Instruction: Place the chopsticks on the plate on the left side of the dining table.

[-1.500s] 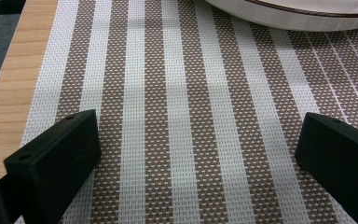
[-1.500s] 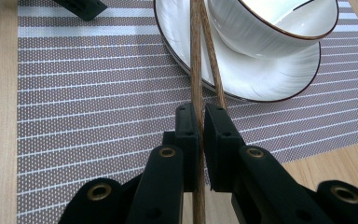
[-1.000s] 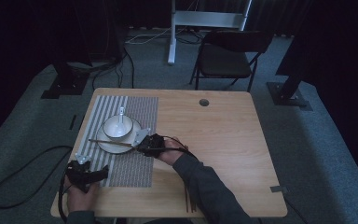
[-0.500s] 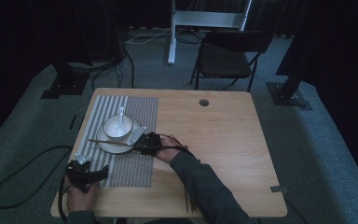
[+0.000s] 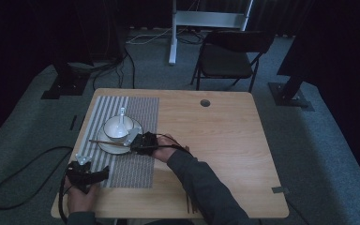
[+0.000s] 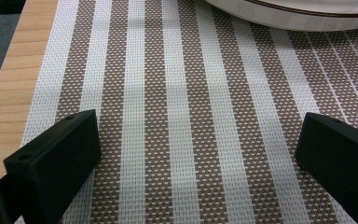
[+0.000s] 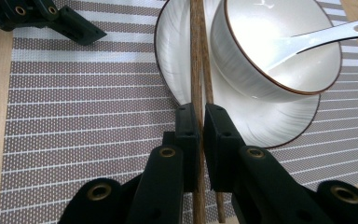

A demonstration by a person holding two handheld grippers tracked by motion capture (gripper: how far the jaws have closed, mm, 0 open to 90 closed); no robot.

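Observation:
A white bowl [image 5: 117, 129] [image 7: 261, 70] with a white spoon [image 5: 121, 115] [image 7: 317, 39] in it stands on a white plate [image 5: 101, 146] [image 7: 172, 56], on a striped placemat [image 5: 136, 112] [image 6: 182, 93]. My right gripper [image 5: 135, 143] [image 7: 199, 112] is shut on a pair of brown wooden chopsticks [image 5: 108, 142] [image 7: 198, 56]. They reach across the plate beside the bowl. My left gripper [image 5: 89, 168] [image 6: 196, 144] [image 7: 51, 18] stands open, nothing between its jaws, low over the mat's near left corner, just short of the plate's rim [image 6: 298, 18].
The wooden table [image 5: 215, 140] has a round hole [image 5: 205, 102] near its far edge. A dark chair [image 5: 229, 61] stands behind it. A cable [image 5: 23, 164] loops on the floor at the left, and stand bases [image 5: 63, 86] sit at both far sides.
My right gripper has edged a little left toward the plate with the chopsticks still in it. The left gripper has stayed where it was.

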